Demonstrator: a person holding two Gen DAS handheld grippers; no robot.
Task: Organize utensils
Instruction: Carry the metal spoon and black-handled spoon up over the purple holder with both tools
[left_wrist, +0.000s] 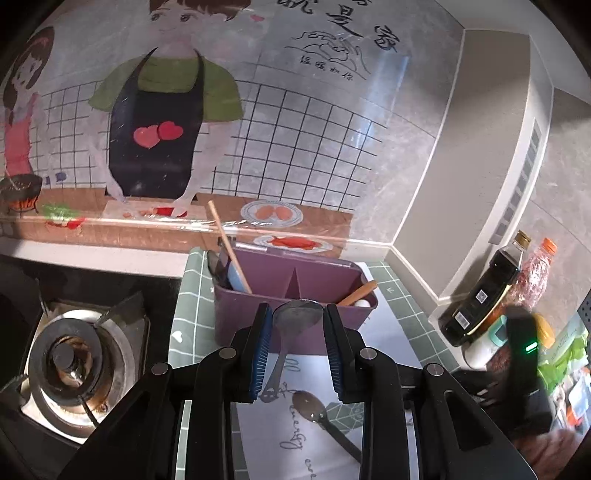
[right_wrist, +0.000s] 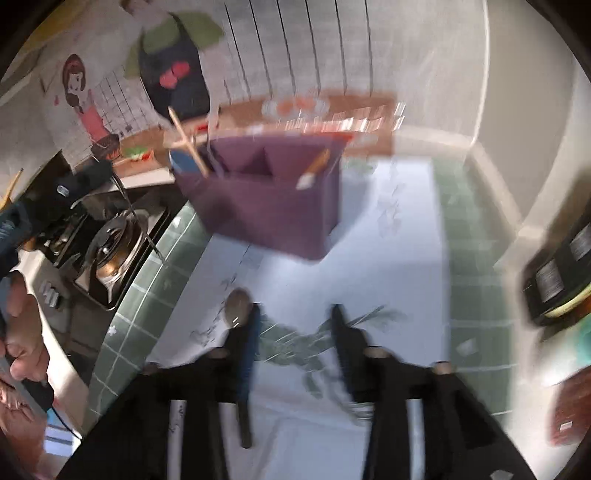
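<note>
left gripper (left_wrist: 297, 325) clenched on steel spoon (left_wrist: 295, 314) (bowl up) before purple caddy (left_wrist: 295, 284) | right gripper (right_wrist: 295, 325) released, black-handled spoon (right_wrist: 238, 306) beside its left finger, mat centre

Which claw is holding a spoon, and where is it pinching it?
The left gripper pinches a metal spoon by its bowl, handle hanging down. The right gripper is open and holds nothing; another spoon lies beside its finger.

utensil box (left_wrist: 295, 291) on mat (left_wrist: 192, 295) | stove burner (left_wrist: 74, 362) left (adjacent) | bottles (left_wrist: 491, 291) right
</note>
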